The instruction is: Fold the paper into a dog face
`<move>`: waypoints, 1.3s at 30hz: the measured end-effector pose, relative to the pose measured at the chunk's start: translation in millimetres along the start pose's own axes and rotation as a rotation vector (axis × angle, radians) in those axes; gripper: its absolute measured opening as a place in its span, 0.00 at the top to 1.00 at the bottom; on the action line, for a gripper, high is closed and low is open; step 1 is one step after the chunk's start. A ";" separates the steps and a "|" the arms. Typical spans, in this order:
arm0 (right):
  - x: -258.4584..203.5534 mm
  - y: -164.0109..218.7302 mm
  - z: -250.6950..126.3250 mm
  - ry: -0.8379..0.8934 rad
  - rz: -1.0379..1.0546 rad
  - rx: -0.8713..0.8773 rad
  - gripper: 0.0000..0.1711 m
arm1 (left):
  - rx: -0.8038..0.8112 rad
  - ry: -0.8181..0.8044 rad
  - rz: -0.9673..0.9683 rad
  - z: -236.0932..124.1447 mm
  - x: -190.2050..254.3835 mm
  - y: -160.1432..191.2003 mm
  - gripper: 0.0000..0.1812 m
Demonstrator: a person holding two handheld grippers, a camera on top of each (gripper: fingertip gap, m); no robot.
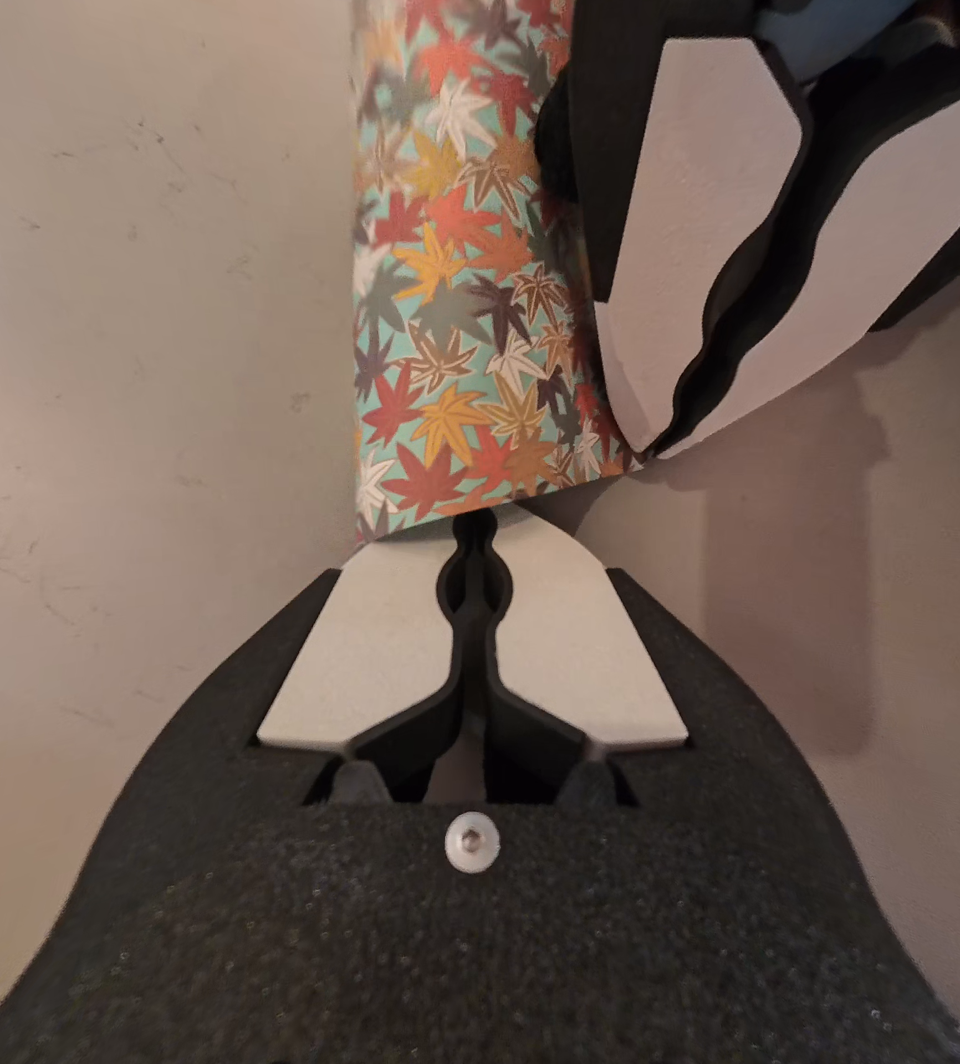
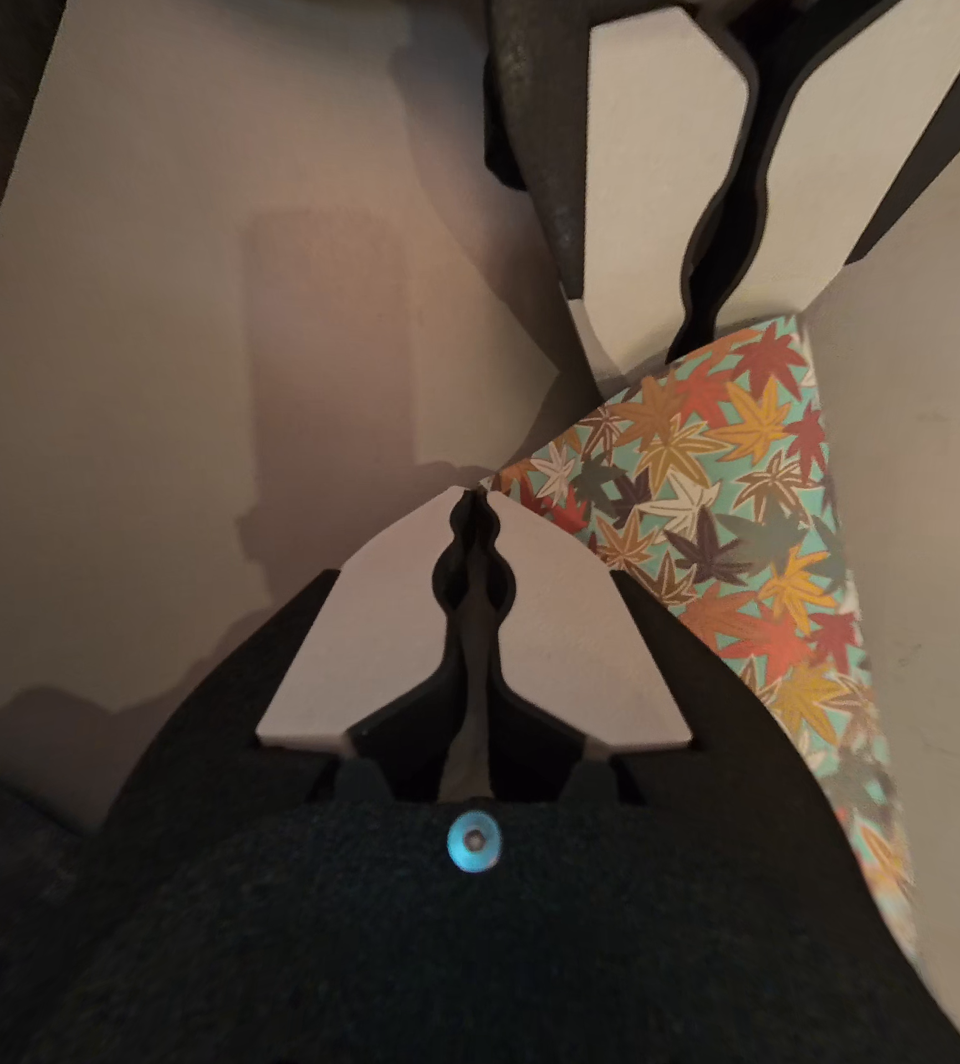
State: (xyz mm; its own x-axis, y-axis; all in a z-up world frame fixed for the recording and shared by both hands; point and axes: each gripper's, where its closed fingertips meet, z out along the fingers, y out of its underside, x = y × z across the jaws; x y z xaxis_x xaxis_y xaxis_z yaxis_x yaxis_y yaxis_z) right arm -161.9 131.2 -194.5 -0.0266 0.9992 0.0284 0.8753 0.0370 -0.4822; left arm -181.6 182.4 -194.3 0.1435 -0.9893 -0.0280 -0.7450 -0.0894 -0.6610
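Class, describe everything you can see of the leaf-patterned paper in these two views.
The thin sheet of paper printed with red, orange, yellow, white and grey maple leaves on turquoise is lifted off the pale tabletop and curved, not flat. The shut left tool pinches its near edge; the shut right tool grips a corner. No crease shows.

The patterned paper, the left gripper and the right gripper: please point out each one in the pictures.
patterned paper (image 1: 454,322): left wrist view, middle of the leaf-printed sheet.
left gripper (image 1: 473,527): left wrist view, between its fingertips, at the paper's near edge.
right gripper (image 2: 473,498): right wrist view, between its fingertips, at the paper's corner.
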 end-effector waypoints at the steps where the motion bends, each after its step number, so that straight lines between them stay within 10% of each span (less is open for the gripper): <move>1: 0.4 0.2 -0.1 -0.002 0.006 -0.002 1.00 | 0.000 -0.001 0.001 0.0 0.0 0.0 1.00; 9: 10.8 -11.3 -22.4 0.063 0.058 0.085 1.00 | -0.021 0.011 -0.012 -3.7 0.8 3.9 1.00; 19: 94.4 -50.1 -188.0 0.554 0.101 0.229 1.00 | 0.153 0.147 -0.019 -71.4 21.1 -29.1 1.00; 29: 192.5 54.3 -115.5 0.643 0.198 0.016 1.00 | 0.113 0.005 -0.092 -41.0 -36.6 -39.3 1.00; 39: 187.5 58.2 -88.4 0.512 0.171 0.068 1.00 | 0.031 -0.010 -0.097 5.9 -58.4 -38.0 1.00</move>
State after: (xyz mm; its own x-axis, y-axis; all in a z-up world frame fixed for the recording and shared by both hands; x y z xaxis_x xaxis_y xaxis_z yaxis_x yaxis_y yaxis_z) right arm -73.2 319.7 -139.8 0.3671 0.8579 0.3594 0.8127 -0.1079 -0.5726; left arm -157.8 244.2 -171.9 0.2210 -0.9748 0.0298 -0.7069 -0.1812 -0.6838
